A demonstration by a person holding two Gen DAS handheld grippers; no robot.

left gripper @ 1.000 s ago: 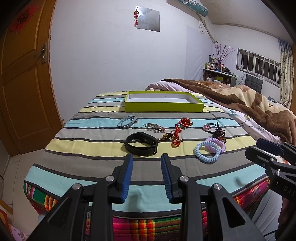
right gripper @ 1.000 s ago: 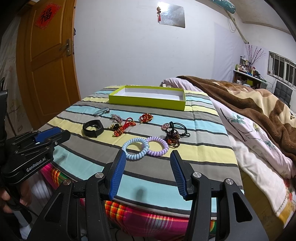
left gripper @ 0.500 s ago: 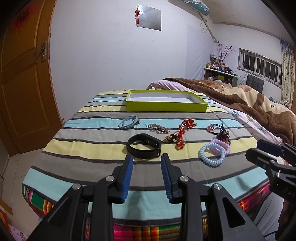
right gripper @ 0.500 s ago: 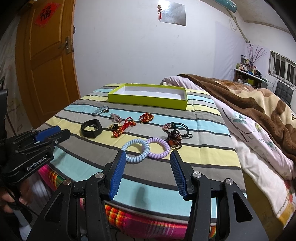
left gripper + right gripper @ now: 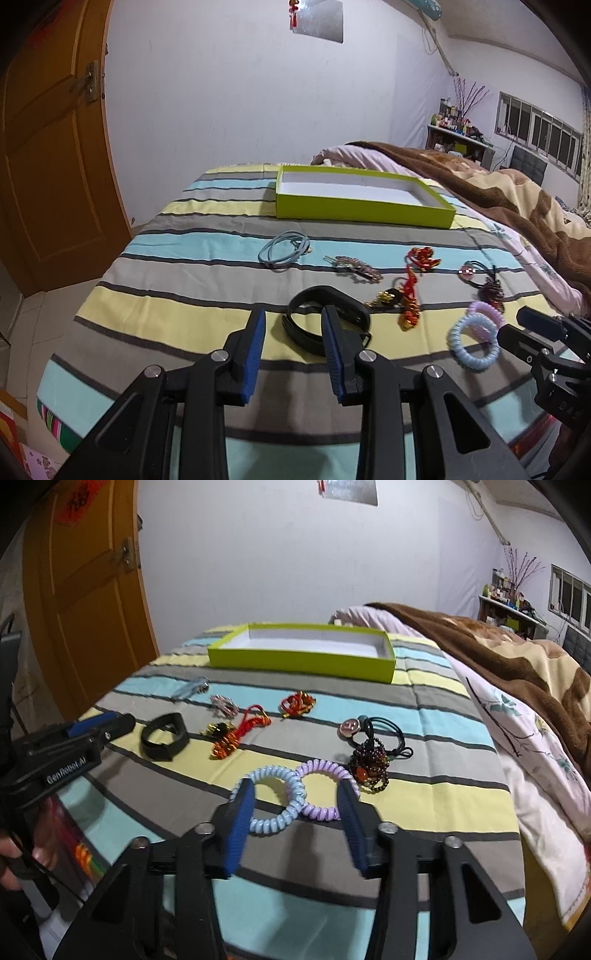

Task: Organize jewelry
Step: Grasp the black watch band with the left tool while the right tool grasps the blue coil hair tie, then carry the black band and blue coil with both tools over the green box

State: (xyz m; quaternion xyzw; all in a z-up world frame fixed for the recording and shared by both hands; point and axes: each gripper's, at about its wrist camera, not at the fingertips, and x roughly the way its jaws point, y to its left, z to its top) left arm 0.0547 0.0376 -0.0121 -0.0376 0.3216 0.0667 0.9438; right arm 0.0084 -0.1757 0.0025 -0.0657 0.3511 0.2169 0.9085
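Jewelry lies spread on a striped cloth in front of a lime green box (image 5: 364, 214) (image 5: 299, 661) with a bare white inside. My left gripper (image 5: 293, 319) is open just before a black band (image 5: 314, 301); its right finger overlaps the band's near side. My right gripper (image 5: 295, 788) hovers over a blue coil tie (image 5: 275, 797) and a purple coil tie (image 5: 325, 779). Its jaws are closing with both coils between them, and the pads are not pressing on either. Each gripper shows in the other's view: right gripper (image 5: 517, 326), left gripper (image 5: 118, 722).
Further back lie a light-blue cord bracelet (image 5: 282, 251), a sparkly hair clip (image 5: 356, 267), red knot charms (image 5: 423, 256), a black hair tie with pink button (image 5: 351, 727) and a dark bead bracelet (image 5: 369, 766). A bed with a brown blanket (image 5: 517, 653) adjoins on the right, a wooden door (image 5: 48, 166) on the left.
Both grippers have moved forward and slightly down over the cloth, so the black band and the coil ties now sit at their fingertips. The right jaws have narrowed a little.
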